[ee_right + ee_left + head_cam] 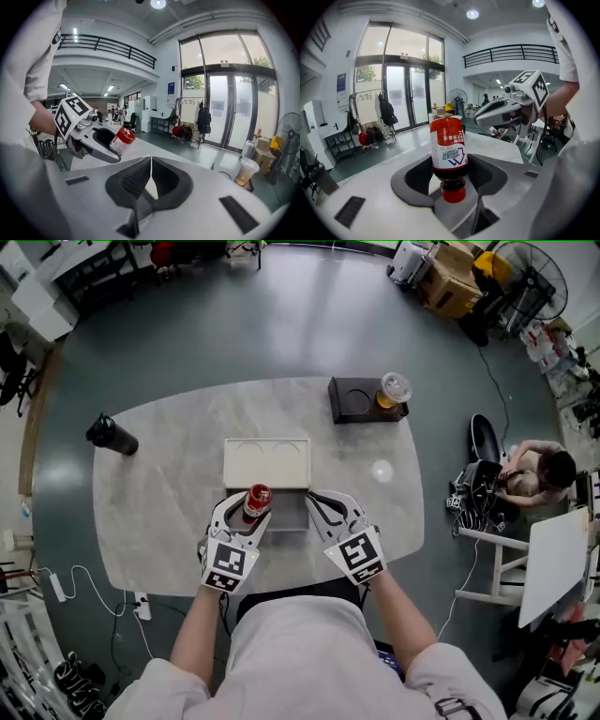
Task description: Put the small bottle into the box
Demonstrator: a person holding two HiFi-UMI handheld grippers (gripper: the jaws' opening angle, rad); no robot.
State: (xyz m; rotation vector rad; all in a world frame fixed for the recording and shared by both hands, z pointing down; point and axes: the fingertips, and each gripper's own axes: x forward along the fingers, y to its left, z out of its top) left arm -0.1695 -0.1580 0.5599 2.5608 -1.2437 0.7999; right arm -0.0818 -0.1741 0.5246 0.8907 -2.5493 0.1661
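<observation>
In the head view the small bottle [256, 502], red-labelled with dark liquid, is held over the table's near edge. My left gripper [251, 512] is shut on it. The left gripper view shows the bottle [449, 147] pinched near its neck, with the red cap towards the camera, by the left gripper [450, 176]. The white box [266, 462] with two round hollows lies just beyond, its grey part [289, 513] between the grippers. My right gripper [323, 505] sits beside that part. Seen in its own view, the right gripper [150, 161] has its jaws together with nothing in them, and the bottle [122, 140] is at its left.
A black flask [111, 435] stands at the marble table's [169, 493] left end. At the far right a black holder [354, 400] carries a lidded cup [394, 390] of orange drink. A small clear disc [381, 470] lies right of the box. A person [536, 471] sits on the floor at right.
</observation>
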